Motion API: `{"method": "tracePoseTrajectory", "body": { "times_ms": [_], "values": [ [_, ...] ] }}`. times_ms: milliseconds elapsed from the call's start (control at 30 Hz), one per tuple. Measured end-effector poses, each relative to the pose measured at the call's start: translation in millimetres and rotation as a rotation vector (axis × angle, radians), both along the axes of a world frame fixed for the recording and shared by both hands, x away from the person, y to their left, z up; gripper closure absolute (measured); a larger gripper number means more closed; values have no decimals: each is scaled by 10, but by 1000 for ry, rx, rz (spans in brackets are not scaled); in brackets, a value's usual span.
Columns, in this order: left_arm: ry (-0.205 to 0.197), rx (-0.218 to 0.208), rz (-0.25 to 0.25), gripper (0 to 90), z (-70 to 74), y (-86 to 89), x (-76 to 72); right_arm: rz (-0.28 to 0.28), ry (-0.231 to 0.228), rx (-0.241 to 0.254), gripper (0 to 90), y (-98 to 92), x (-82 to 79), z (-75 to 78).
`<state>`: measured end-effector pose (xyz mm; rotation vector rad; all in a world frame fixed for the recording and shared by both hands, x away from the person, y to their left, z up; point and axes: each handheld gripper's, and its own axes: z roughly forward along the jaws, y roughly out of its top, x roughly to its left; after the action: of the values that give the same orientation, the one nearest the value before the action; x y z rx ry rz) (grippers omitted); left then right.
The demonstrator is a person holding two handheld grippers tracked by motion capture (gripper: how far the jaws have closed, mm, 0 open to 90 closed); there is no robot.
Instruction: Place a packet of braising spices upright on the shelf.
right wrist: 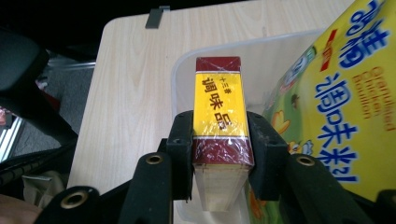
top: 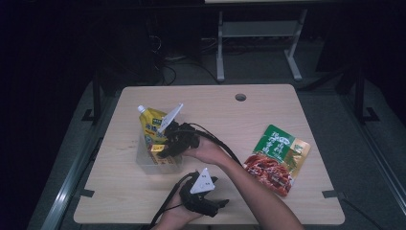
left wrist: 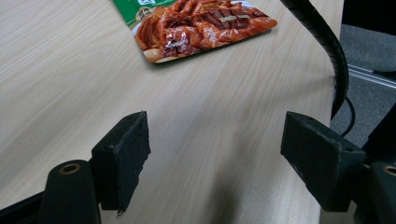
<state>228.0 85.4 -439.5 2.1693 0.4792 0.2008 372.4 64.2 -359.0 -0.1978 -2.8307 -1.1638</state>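
Your right gripper [right wrist: 219, 154] clamps the light, stiff seasoning box [right wrist: 218, 116] by its flat sides over the clear plastic bin [right wrist: 187, 70]; your left gripper [left wrist: 215, 158] gapes empty

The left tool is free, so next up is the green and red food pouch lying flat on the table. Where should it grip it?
Take the pouch by its near red edge. It lies flat with nothing stacked on it, so no face can be pinched from above. Bring the open left tool in low along the table, one jaw sliding under that edge.
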Motion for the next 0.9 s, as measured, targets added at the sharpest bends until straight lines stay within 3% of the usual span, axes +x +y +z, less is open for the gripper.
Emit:
{"method": "tracePoseTrajectory", "body": {
  "times_ms": [167, 567, 667, 900],
  "values": [
    [2, 2, 1, 231, 2, 6, 3, -2, 2, -16, 621, 24, -12, -35],
    [-18, 12, -14, 231, 0, -3, 9, -26, -13, 21, 590, -98, -11, 56],
    [-2, 7, -6, 231, -6, -7, 0, -36, -11, 33, 572, -141, -22, 85],
    [-6, 7, -6, 231, -4, -3, 6, -50, 4, 62, 563, -257, -42, 144]
  ]
}}
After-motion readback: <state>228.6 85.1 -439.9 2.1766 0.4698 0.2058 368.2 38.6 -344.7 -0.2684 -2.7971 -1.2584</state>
